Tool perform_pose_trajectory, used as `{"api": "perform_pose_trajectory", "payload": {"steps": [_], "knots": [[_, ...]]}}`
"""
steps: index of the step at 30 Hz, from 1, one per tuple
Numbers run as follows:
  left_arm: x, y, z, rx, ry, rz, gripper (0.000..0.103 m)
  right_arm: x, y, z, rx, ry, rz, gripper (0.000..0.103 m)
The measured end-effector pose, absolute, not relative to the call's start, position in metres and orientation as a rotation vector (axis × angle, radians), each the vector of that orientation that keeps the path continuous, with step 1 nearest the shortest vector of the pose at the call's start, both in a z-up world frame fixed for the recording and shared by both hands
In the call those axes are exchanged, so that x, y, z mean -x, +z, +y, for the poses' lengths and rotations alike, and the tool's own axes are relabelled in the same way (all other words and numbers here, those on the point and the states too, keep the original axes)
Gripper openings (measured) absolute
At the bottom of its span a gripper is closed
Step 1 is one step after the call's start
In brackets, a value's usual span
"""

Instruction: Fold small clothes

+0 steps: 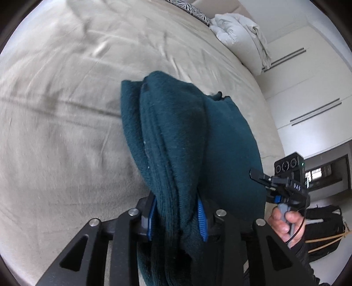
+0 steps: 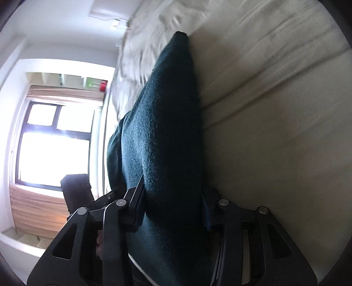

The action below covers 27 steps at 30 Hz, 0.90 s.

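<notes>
A dark teal fleece garment (image 1: 189, 140) hangs bunched over a beige bed sheet (image 1: 66, 110). My left gripper (image 1: 177, 220) is shut on a thick fold of it, and the blue pads (image 1: 202, 217) press on both sides of the cloth. In the right wrist view the same garment (image 2: 167, 132) fills the middle. There my right gripper (image 2: 173, 209) is shut on another part of it, with the fingertips mostly buried in fabric. A person's hand (image 1: 286, 222) holding the right gripper's handle shows at the right edge of the left wrist view.
A folded white duvet (image 1: 237, 30) and a zebra-print pillow (image 1: 193, 8) lie at the far end of the bed. White wardrobe doors (image 1: 308, 88) stand beyond the bed's right edge, with a dark bag (image 1: 323, 231) on the floor. A bright window (image 2: 55, 143) is at left.
</notes>
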<state>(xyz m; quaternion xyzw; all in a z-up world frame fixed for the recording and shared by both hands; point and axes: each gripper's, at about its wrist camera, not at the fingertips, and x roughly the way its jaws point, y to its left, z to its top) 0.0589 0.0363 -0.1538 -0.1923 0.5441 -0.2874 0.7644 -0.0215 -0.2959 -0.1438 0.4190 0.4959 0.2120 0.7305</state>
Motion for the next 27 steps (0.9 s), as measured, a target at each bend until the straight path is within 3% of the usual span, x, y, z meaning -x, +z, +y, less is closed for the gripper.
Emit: {"api": "perform_pose_trajectory", "payload": {"steps": [6, 8, 10, 12, 14, 15, 18, 19, 24, 27], "knots": [[-0.038, -0.129, 0.032, 0.273, -0.536, 1.082, 0.039, 0.033, -0.127, -0.300, -0.871, 0.416, 1.079, 0.046], [-0.024, -0.107, 0.023, 0.150, -0.458, 0.993, 0.052, 0.043, -0.106, -0.302, -0.790, 0.349, 1.054, 0.046], [-0.004, -0.078, 0.017, 0.036, -0.359, 0.848, 0.084, 0.062, -0.075, -0.303, -0.674, 0.247, 0.998, 0.050], [0.027, -0.044, 0.012, -0.039, -0.274, 0.650, 0.103, 0.080, -0.044, -0.294, -0.549, 0.169, 0.935, 0.050], [0.051, -0.021, 0.008, -0.095, -0.218, 0.518, 0.103, 0.094, -0.015, -0.282, -0.427, 0.090, 0.866, 0.052], [0.065, -0.006, 0.002, -0.130, -0.183, 0.456, 0.103, 0.106, 0.002, -0.274, -0.349, 0.035, 0.815, 0.058], [0.088, 0.023, -0.005, -0.158, -0.045, 0.402, 0.103, 0.131, 0.055, -0.263, -0.209, -0.059, 0.664, 0.091], [0.089, 0.030, -0.007, -0.168, -0.004, 0.409, 0.103, 0.144, 0.072, -0.260, -0.187, -0.074, 0.608, 0.095], [0.115, 0.067, 0.002, -0.096, 0.005, 0.421, 0.103, 0.199, 0.152, -0.250, -0.138, -0.200, 0.291, 0.103], [0.127, 0.072, 0.008, -0.024, -0.009, 0.448, 0.103, 0.210, 0.186, -0.241, -0.120, -0.168, 0.293, 0.103]]}}
